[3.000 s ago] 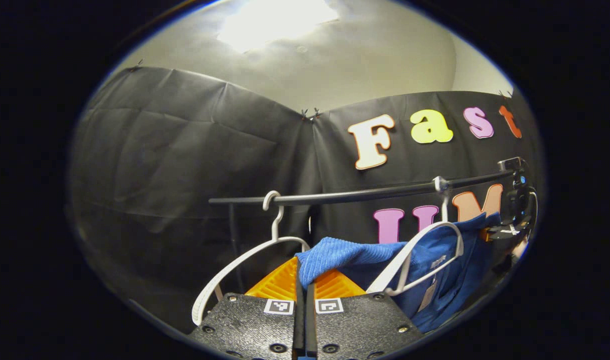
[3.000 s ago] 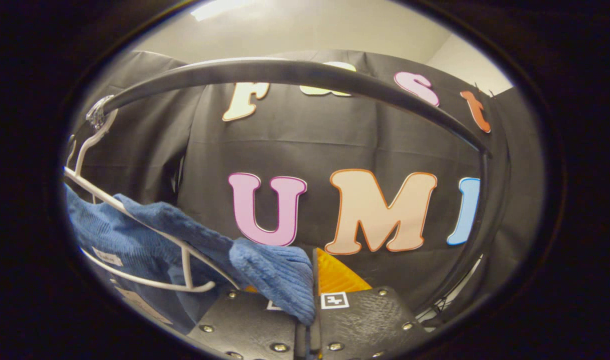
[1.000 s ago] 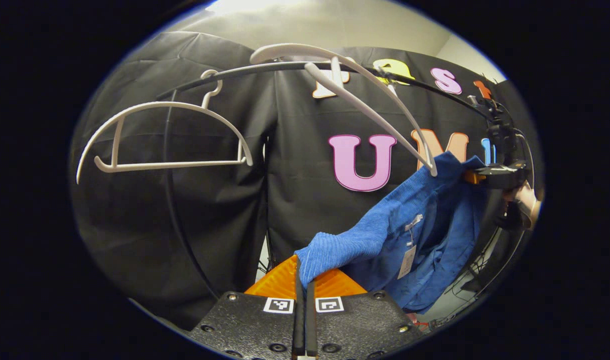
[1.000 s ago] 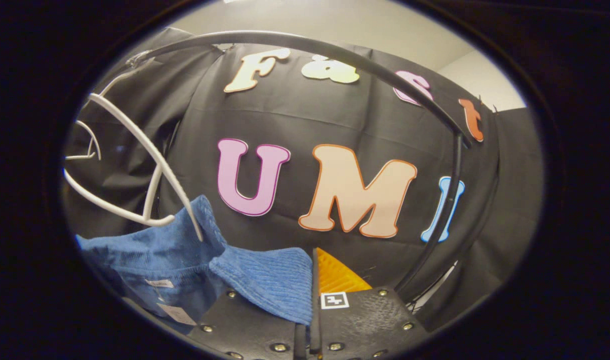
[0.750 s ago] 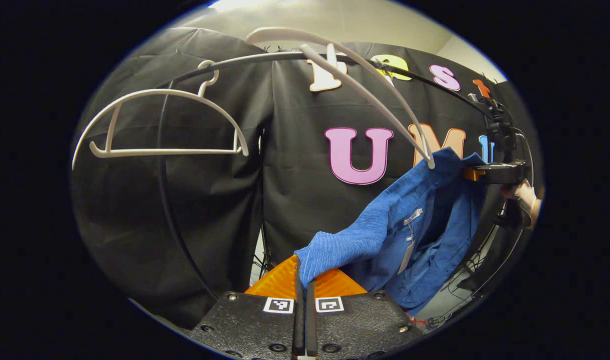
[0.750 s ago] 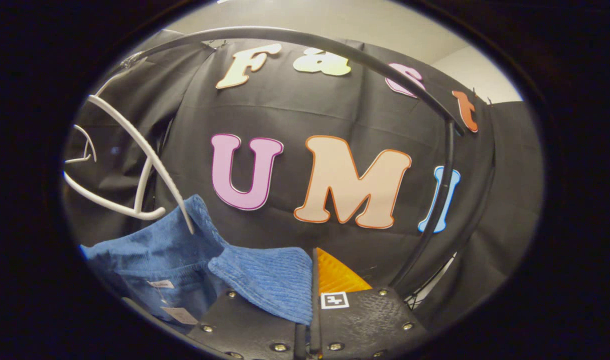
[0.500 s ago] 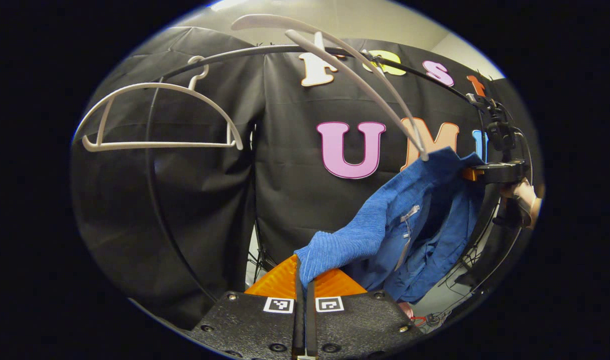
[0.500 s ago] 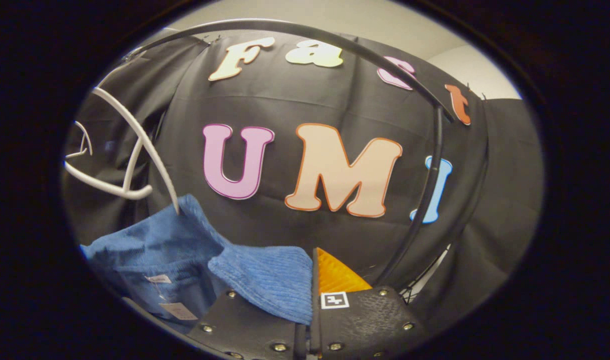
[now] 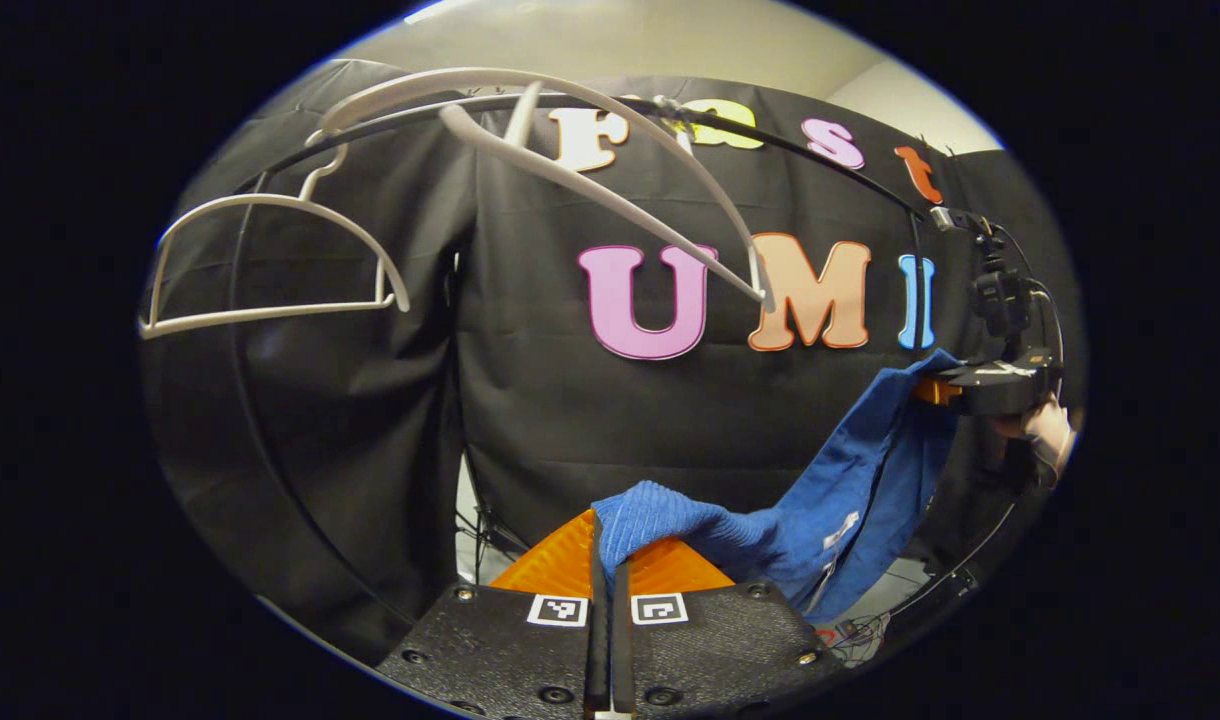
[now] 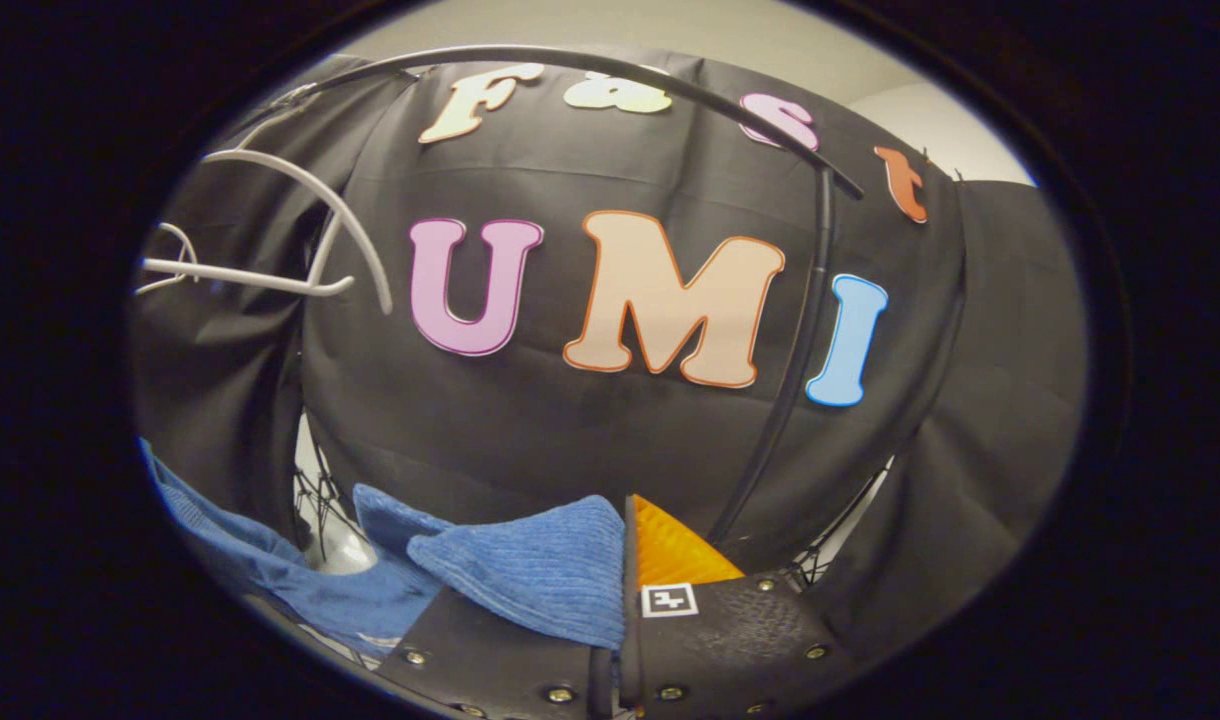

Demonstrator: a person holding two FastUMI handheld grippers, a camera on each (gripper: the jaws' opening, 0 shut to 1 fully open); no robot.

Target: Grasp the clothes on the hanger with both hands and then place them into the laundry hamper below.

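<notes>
Left gripper (image 9: 607, 545) down at 6 o'clock in the left gripper view, jaws pinched all the way together on a corner of the blue garment (image 9: 850, 490). Ribbed cloth bunched right at the tips, then sagging off toward 4 o'clock and climbing back up to 3 o'clock. Up there, the right gripper (image 9: 928, 390) seen from afar, clamped on the other end of the cloth, with a hand (image 9: 1040, 435) wrapped round its handle. So: garment slung between the two grippers like a hammock, a pale tag dangling from the low part.

Same story in the right gripper view: right gripper (image 10: 625, 560) at 6 o'clock, closed tight, a fold of the blue garment (image 10: 535, 575) draped over the left finger and nipped between both. Rest of the cloth trailing away toward 8 o'clock, low along the edge.

Clear of the cloth now: the white hanger (image 9: 590, 170) tilted up near 12 o'clock in the left gripper view, hooked on the black rail (image 9: 820, 160), one tip poking down toward the middle of the picture, nothing on it. Second white hanger (image 9: 270, 265) over at 10 o'clock, also bare, hanging level-ish. Both hangers bunched at 10 o'clock in the right gripper view, the nearer white hanger (image 10: 300, 230) swung up at an angle.

Black rail (image 10: 670, 90) arching across the top, its upright post dropping toward 5 o'clock. Can't spot the laundry hamper from these angles.
</notes>
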